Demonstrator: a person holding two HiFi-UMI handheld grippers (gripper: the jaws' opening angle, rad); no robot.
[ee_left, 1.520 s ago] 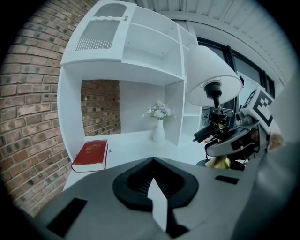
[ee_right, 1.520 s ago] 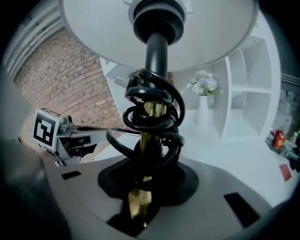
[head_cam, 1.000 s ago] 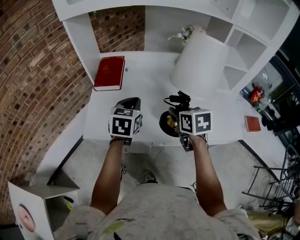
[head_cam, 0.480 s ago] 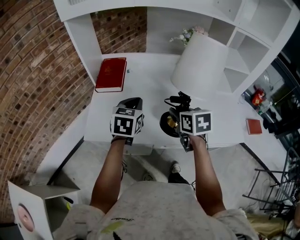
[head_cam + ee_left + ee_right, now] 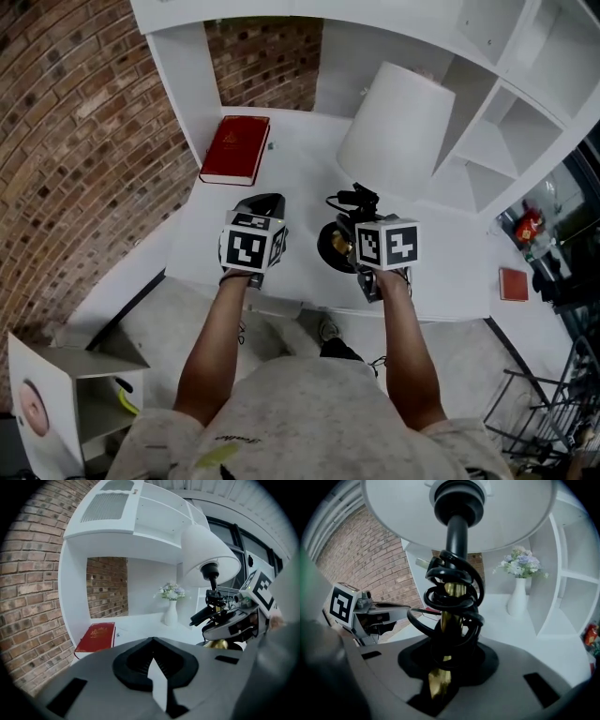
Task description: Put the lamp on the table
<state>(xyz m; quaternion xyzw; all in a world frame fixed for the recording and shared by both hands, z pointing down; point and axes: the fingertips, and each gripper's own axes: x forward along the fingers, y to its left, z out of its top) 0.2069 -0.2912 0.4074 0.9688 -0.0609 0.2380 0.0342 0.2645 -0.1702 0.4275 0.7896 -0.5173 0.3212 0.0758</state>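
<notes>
A red brick wall [image 5: 84, 141] stands far left of the lamp. On the white bench [image 5: 300, 173], left of the lamp and farther back than its base, a red hardcover book with gold print [image 5: 235, 149] lies flat, near the brick side.

Just left of the lamp's base, the left hand-held gripper [image 5: 264, 201] hangs over the front part of the bench. Its jaws are pressed together at the tips with nothing between them.

The lamp [image 5: 398, 117] has a white cone-shaped shade, a brass stem [image 5: 450, 616], a round black base [image 5: 330, 246] and a black cord [image 5: 454, 588] coiled round the stem. It is over the bench near the front edge and leans so that the shade points away from the person. Whether the base rests on the bench or hangs just above it cannot be told. The right hand-held gripper [image 5: 351, 246] pinches the brass stem low down, just above the base, and loops of the cord hang against its jaws.

Behind the lamp, a white vase with pale flowers [image 5: 518, 597] stands at the back of the bench. Right of the lamp rise the open compartments of a white shelf unit [image 5: 525, 122]. A small flat red thing [image 5: 514, 283] lies at the right end of the bench, well apart from the lamp.
</notes>
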